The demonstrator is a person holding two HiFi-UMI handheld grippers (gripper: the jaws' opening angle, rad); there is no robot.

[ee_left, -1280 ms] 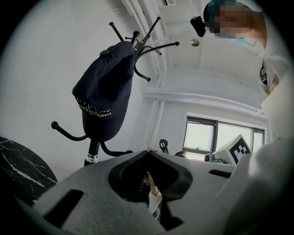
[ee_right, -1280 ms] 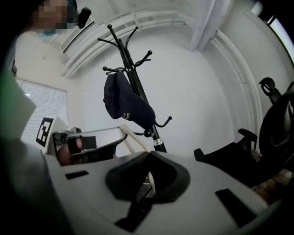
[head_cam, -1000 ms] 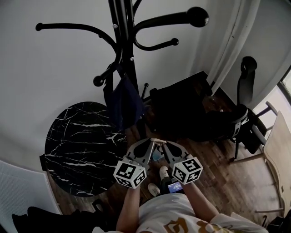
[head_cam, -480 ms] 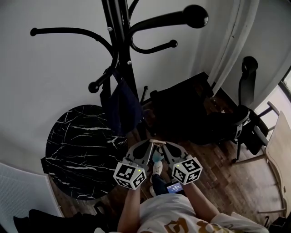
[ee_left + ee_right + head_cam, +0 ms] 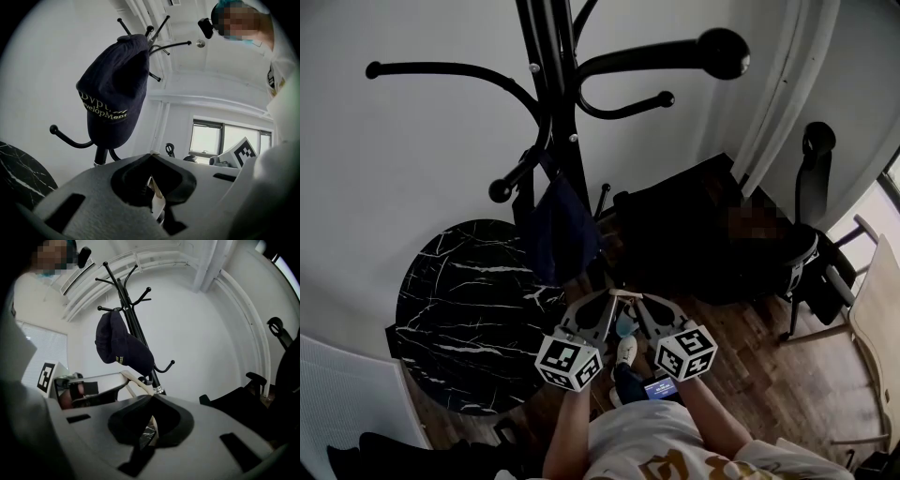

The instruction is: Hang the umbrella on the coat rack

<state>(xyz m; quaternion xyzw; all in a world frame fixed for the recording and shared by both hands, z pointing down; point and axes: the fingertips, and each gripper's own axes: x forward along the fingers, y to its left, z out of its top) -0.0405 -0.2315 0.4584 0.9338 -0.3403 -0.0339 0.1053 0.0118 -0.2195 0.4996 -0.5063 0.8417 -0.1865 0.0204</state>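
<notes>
A black coat rack (image 5: 558,112) stands against the white wall. A navy cap (image 5: 558,230) hangs on one of its lower hooks, and it also shows in the left gripper view as the cap (image 5: 112,93) and in the right gripper view as the cap (image 5: 119,345). No umbrella is in any view. My left gripper (image 5: 614,293) and right gripper (image 5: 634,296) are side by side in front of my chest, a little short of the rack. Their tips nearly touch each other. Both are shut with nothing between the jaws: left gripper (image 5: 151,154), right gripper (image 5: 152,397).
A round black marble table (image 5: 459,300) sits left of the rack's foot. A dark armchair (image 5: 694,234) and a black office chair (image 5: 806,234) stand to the right, and a pale wooden chair (image 5: 877,319) is at the far right. A white radiator (image 5: 347,403) is at lower left.
Both grippers have kept their place and stayed shut. Only the head view has shifted slightly.
</notes>
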